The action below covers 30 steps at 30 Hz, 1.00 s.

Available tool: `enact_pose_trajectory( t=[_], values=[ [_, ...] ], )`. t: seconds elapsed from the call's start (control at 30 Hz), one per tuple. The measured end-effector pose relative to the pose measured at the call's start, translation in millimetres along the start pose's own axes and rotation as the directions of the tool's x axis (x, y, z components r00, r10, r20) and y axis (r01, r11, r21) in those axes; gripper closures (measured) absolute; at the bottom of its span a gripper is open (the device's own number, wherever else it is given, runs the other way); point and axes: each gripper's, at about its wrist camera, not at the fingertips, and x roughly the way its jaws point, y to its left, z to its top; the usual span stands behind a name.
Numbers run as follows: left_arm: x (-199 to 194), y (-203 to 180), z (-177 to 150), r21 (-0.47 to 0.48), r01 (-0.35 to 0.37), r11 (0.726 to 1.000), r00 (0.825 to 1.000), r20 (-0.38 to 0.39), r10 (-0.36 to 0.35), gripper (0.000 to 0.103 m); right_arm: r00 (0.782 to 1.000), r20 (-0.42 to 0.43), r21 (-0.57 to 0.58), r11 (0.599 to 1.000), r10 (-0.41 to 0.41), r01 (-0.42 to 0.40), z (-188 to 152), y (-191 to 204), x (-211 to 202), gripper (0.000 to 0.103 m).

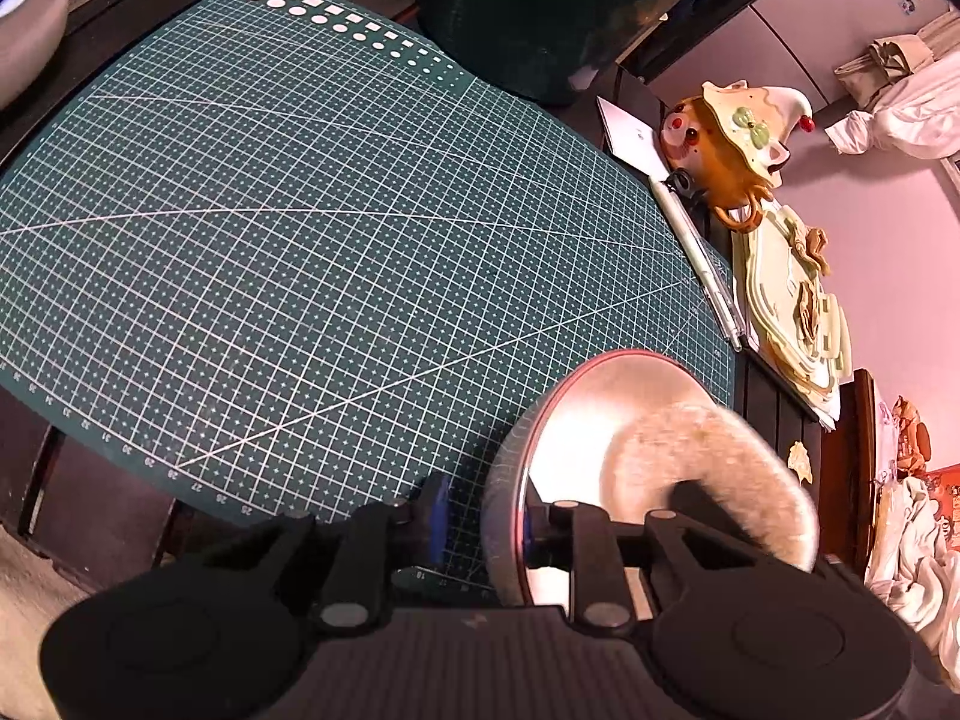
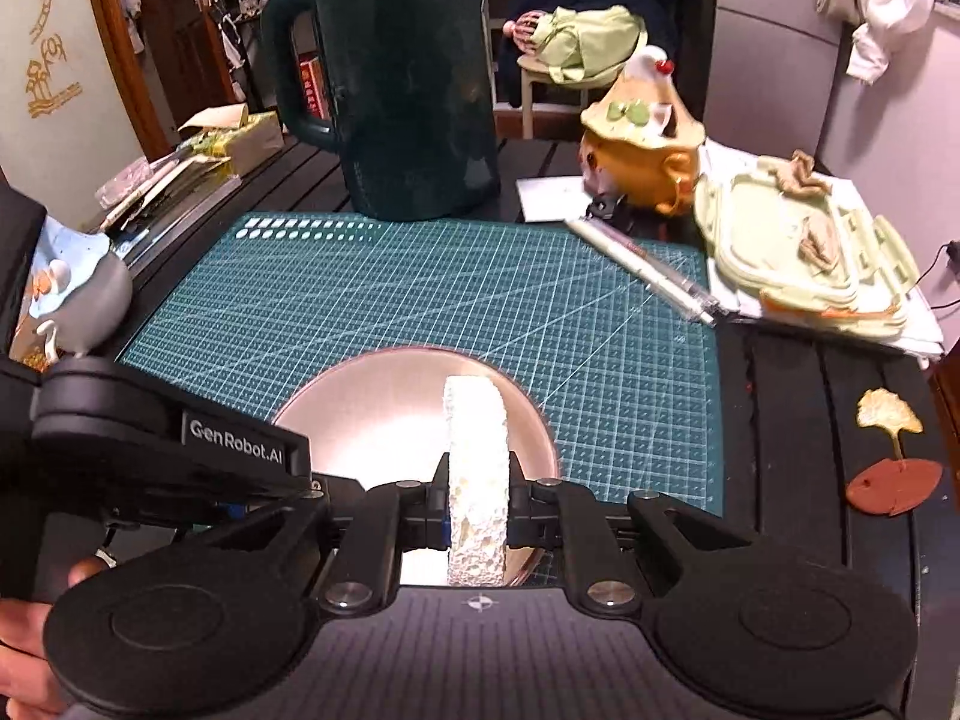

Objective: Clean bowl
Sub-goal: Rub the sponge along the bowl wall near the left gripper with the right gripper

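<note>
Right wrist view: right gripper [image 2: 478,516] clamps a white sponge [image 2: 477,480] upright, its far end inside the metal bowl [image 2: 366,414]. Bowl sits over the near edge of the green cutting mat [image 2: 420,294]. Left wrist view: left gripper [image 1: 483,525] pinches the bowl's rim [image 1: 519,480], fingers either side of the wall; sponge looks blurred. Dark kettle [image 2: 408,96] stands behind the mat.

Left wrist camera sitting close behind bowl [image 1: 576,456], facing across cutting mat [image 1: 336,252] toward 1 o'clock, right wrist camera looking down over bowl [image 2: 372,414] toward 12 o'clock, both sharing mat, kettle [image 2: 408,90].
</note>
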Motion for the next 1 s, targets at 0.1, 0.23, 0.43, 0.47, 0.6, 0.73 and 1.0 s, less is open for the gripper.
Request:
enact_pose_trajectory(
  t=[0.1, 0.23, 0.43, 0.47, 0.6, 0.73, 1.0],
  values=[
    [-1, 6, -1, 0.005, 0.002, 1.0, 1.0, 0.002, -0.002, 0.08, 0.999, 0.04, -0.011, 1.0, -0.016, 0.016, 3, -3, -12, 0.091],
    [-1, 7, -2, 0.007, 0.001, 1.0, 1.0, 0.004, -0.001, 0.08, 0.994, 0.108, -0.025, 0.999, -0.035, 0.038, 9, -4, -32, 0.091],
    [0, 3, -1, 0.013, -0.008, 1.0, 1.0, 0.008, 0.008, 0.08, 0.995, 0.035, 0.047, 0.994, 0.093, -0.094, 9, -9, -22, 0.091],
    [1, 2, -1, 0.014, -0.01, 1.0, 1.0, 0.009, 0.01, 0.08, 0.994, 0.011, 0.062, 0.992, 0.113, -0.114, 8, -9, -16, 0.091],
    [3, -1, -1, 0.019, -0.017, 1.0, 1.0, 0.013, 0.017, 0.08, 0.977, -0.09, 0.169, 0.969, 0.195, -0.178, 3, -11, 12, 0.091],
    [1, -1, -1, 0.014, -0.013, 1.0, 1.0, 0.011, 0.013, 0.08, 0.977, -0.1, 0.18, 0.97, 0.186, -0.167, 3, -8, 19, 0.091],
    [-2, -2, -5, 0.013, -0.006, 1.0, 1.0, 0.008, 0.006, 0.08, 0.999, -0.026, -0.009, 1.0, -0.029, 0.028, -1, 10, 7, 0.091]
  ],
)
